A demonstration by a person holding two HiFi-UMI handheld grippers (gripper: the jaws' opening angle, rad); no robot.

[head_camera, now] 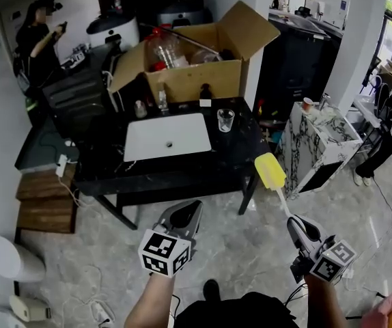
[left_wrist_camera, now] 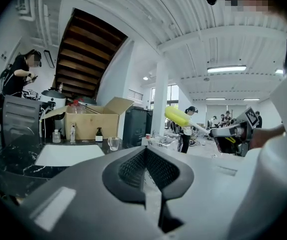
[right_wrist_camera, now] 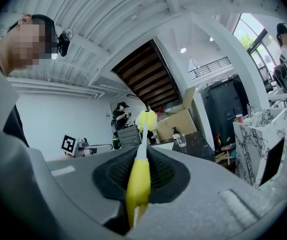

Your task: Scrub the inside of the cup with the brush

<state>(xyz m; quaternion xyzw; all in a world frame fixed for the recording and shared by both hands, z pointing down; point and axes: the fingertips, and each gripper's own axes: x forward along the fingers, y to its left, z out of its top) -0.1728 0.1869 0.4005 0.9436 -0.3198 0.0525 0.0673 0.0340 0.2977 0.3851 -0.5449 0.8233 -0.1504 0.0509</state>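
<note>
Nearest the viewer, low in the head view, two hand-held tongs point forward above a pale marbled floor (head_camera: 250, 251). Each carries a cube with square black-and-white markers.

The left tongs (head_camera: 186, 212) are pressed fully together with nothing between them. In the left gripper view (left_wrist_camera: 144, 165) their dark ribbed pads (left_wrist_camera: 128, 168) meet along one line.

The right tongs (head_camera: 296, 225) are clamped on the yellow handle of a brush (head_camera: 270, 171). In the right gripper view (right_wrist_camera: 141, 168) the handle (right_wrist_camera: 137, 181) sits squeezed between the pads. A thin white shaft runs forward from it to a yellow head. The head is up in the air, near the front right corner of a black surface (head_camera: 240, 149) and touching nothing.

Farther out, the cup (head_camera: 225, 119), a clear glass, stands upright on that surface, well apart from both tongs. It is just to the right of a white rectangular panel (head_camera: 167, 137) that lies flat. An open cardboard box (head_camera: 196, 77) is behind it, with a small dark bottle (head_camera: 205, 94) at the foot of the box.

To the right of the surface stands a marble-patterned cabinet (head_camera: 319, 149). At the far left a person in dark clothes (head_camera: 39, 39) stands.
</note>
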